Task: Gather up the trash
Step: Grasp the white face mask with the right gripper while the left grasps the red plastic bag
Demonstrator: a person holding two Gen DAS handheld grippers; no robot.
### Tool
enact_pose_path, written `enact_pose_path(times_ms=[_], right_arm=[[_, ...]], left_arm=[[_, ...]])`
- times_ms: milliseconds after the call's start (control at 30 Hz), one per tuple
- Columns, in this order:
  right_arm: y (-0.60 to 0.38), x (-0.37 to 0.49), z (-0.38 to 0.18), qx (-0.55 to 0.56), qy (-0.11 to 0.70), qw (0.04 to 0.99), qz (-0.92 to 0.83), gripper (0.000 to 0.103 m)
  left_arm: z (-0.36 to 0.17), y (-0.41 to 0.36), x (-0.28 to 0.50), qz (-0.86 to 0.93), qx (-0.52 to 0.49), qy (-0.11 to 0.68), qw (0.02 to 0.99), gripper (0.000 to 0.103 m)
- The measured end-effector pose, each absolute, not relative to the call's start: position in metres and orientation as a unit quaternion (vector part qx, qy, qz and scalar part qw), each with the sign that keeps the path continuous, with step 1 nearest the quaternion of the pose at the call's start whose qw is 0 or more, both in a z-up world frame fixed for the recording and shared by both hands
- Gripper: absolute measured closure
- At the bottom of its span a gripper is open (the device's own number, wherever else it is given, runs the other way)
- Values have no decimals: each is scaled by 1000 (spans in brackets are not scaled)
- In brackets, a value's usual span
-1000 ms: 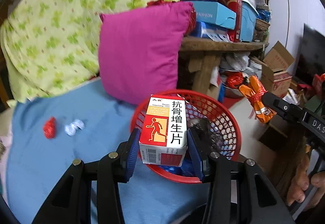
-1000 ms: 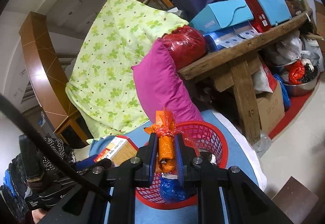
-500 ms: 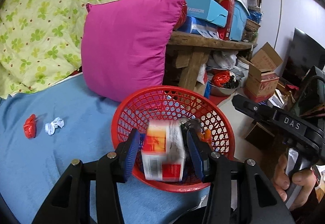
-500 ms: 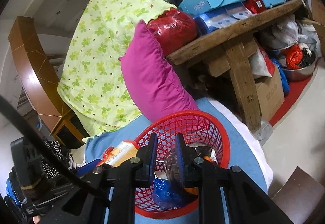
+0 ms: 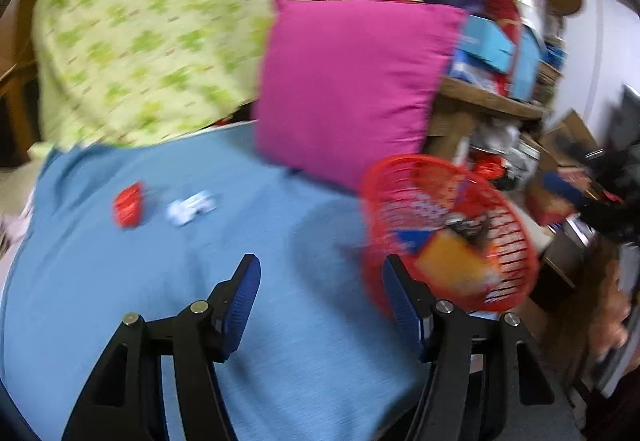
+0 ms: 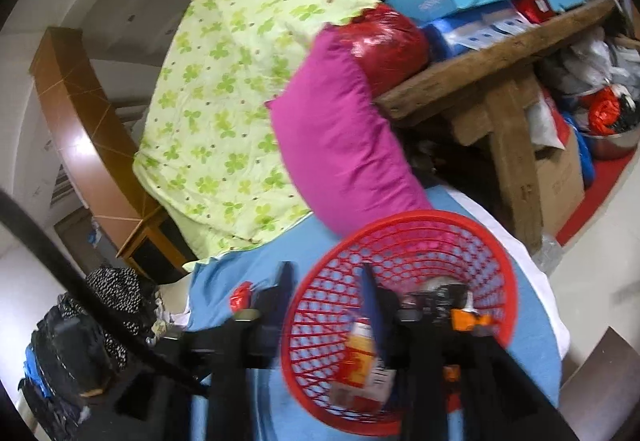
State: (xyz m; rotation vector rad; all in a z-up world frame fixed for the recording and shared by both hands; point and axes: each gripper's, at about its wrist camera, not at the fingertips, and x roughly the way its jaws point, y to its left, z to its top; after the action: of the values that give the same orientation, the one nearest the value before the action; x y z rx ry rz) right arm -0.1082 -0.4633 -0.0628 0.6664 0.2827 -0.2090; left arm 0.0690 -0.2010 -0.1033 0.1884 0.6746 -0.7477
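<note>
Both pairs of jaws are opening and hold nothing: the left gripper spreads wide over the bare blue sheet, and the right gripper stands wide across the near-left rim of the red mesh basket. That basket sits at the sheet's right edge, below the magenta pillow, with a red-and-white carton and an orange wrapper inside. 2 scraps lie near the sheet's far-left side: a red wad and, just beside it, crumpled white paper.
</note>
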Motion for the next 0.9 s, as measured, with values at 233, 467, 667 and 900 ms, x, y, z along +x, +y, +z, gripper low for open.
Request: enact_pose_path(times_ms=[233, 467, 667, 900], right_arm=[[-409, -76, -30, 263, 112, 957, -54, 22], [-344, 10, -27, 229, 165, 959, 19, 23], [-316, 121, -79, 265, 259, 928, 49, 27], [-322, 252, -162, 326, 346, 879, 30, 38]], left_arm=[[-121, -108, 116, -219, 76, 320, 919, 38], [-133, -61, 161, -133, 57, 309, 940, 38], [-164, -51, 201, -119, 49, 330, 935, 38], [-191, -33, 237, -100, 43, 354, 929, 38]])
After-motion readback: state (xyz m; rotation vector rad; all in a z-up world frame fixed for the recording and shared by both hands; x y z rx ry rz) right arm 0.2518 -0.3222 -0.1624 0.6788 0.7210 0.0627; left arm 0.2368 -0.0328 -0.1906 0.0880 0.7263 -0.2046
